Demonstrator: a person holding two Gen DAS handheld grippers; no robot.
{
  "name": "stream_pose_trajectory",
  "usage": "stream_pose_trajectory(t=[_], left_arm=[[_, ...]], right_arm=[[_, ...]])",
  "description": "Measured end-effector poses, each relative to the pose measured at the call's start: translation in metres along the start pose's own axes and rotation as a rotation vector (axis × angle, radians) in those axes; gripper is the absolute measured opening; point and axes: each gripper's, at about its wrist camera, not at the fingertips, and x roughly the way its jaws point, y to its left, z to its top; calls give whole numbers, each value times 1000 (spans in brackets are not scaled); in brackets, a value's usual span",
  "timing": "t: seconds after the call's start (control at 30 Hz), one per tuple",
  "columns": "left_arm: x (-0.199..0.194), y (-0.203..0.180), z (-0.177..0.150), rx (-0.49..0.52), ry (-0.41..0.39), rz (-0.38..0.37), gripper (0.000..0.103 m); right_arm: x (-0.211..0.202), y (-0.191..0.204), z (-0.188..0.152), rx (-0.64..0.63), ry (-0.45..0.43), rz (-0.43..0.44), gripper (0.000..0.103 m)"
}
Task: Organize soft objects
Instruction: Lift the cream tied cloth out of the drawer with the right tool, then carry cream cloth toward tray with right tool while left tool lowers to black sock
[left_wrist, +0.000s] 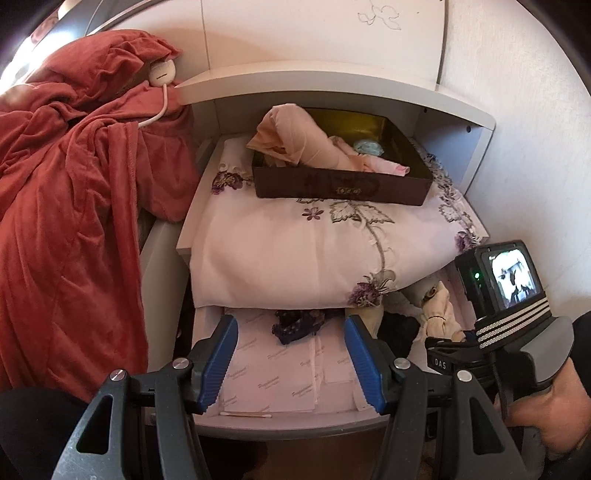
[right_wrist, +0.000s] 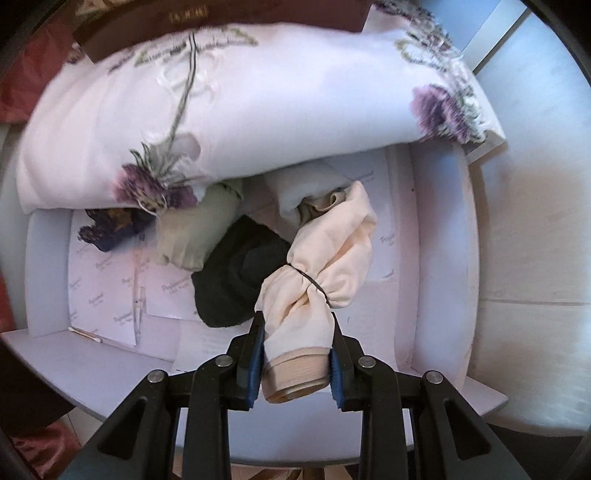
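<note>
- Gripping a cream stocking bundle (right_wrist: 325, 273) by its banded cuff, the right gripper (right_wrist: 297, 365) sits at lower centre of the right wrist view, pads pressed on both sides.
- Tied with a black band, the bundle hangs over an open drawer (right_wrist: 439, 258), beside a black sock (right_wrist: 236, 280).
- Lower centre in the left wrist view, the left gripper (left_wrist: 291, 363) stands apart and empty above the drawer's paper liner (left_wrist: 280, 373).
- Above it, a floral pillow (left_wrist: 295, 247) carries a dark box (left_wrist: 343, 184) of pink fabric (left_wrist: 291, 136).
- A red robe (left_wrist: 74, 192) fills the left.
</note>
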Motion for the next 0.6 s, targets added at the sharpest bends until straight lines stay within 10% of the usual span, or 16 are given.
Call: stream_pose_trajectory(t=[0.6], left_arm=[[14, -8, -3, 17, 41, -35, 61]], right_arm=[[-66, -10, 5, 11, -204, 72, 29]])
